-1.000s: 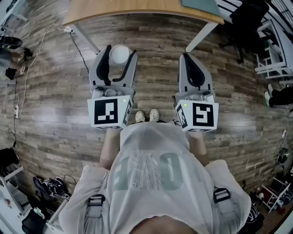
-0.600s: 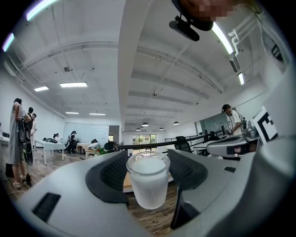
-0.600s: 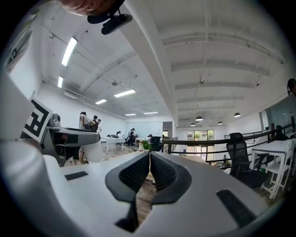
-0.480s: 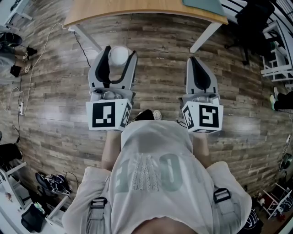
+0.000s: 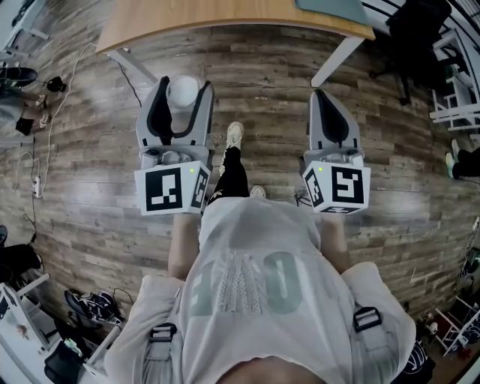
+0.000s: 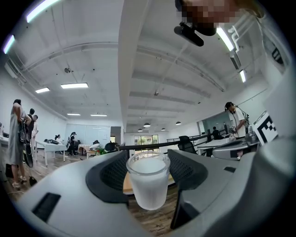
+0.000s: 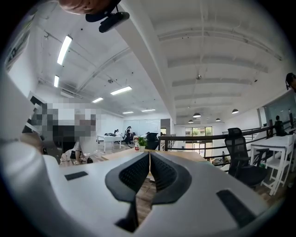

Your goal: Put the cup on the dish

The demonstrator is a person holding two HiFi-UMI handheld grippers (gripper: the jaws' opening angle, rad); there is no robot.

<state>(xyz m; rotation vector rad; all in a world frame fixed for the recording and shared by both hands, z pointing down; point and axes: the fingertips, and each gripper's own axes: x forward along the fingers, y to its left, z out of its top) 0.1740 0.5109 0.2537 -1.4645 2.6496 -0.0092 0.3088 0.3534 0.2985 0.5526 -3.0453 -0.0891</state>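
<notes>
A frosted white cup point(image 5: 182, 91) sits upright between the jaws of my left gripper point(image 5: 180, 101), which is shut on it. The left gripper view shows the cup point(image 6: 148, 179) held by its sides, rim up, with the left gripper point(image 6: 149, 178) around it. My right gripper point(image 5: 328, 112) is shut with nothing in it; its pads meet in the right gripper view, at the right gripper point(image 7: 150, 178). Both are held above the wooden floor, short of a wooden table point(image 5: 225, 13). No dish is in view.
The table's white legs point(image 5: 334, 58) slope down on both sides. A grey-green mat point(image 5: 330, 9) lies at the table's right end. A black office chair point(image 5: 409, 37) stands at the right, with cables and shoes at the left. People stand in the far office.
The person has stepped forward: one foot now shows between the grippers. The left gripper with the cup has shifted slightly left and the right gripper slightly right. The table edge is a little nearer.
</notes>
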